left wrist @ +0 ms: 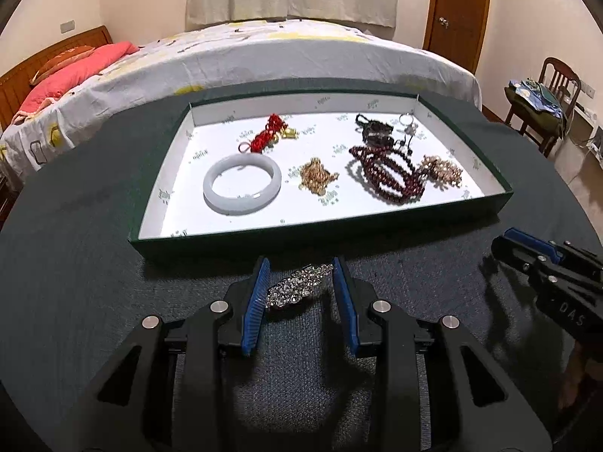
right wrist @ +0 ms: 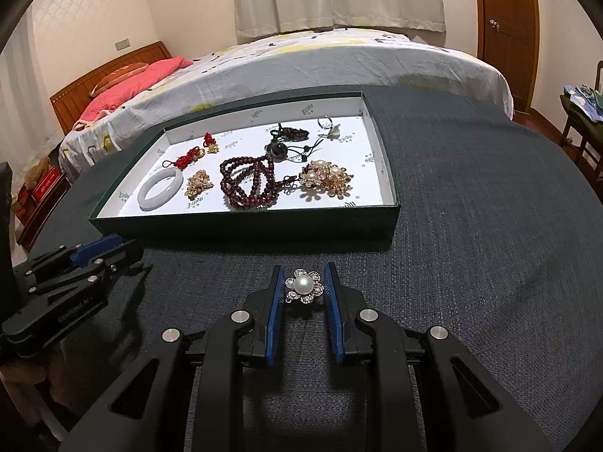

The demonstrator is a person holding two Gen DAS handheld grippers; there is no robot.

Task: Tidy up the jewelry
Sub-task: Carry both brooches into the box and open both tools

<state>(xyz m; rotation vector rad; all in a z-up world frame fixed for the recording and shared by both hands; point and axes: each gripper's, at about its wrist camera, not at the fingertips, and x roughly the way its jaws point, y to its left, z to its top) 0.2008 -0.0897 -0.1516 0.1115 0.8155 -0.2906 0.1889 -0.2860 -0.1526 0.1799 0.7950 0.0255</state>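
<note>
A green tray with a white lining (left wrist: 301,243) (right wrist: 245,230) stands on the dark cloth table. In it lie a white bangle (left wrist: 242,184), a red knotted charm (left wrist: 268,133), a small gold brooch (left wrist: 317,177), dark red beads (left wrist: 388,177) and a gold pearl brooch (right wrist: 327,180). Just in front of the tray, my left gripper (left wrist: 300,263) is shut on a rhinestone brooch (left wrist: 297,288) that spans both blue pads. My right gripper (right wrist: 304,267) is shut on a pearl flower brooch (right wrist: 304,285) close over the cloth, to the right of the left one.
A black cord pendant (right wrist: 280,148) and a silver ring (right wrist: 323,120) lie at the tray's far right. A bed (left wrist: 264,52) runs behind the table. A chair with clothes (left wrist: 546,98) and a wooden door (left wrist: 458,3) are at the right.
</note>
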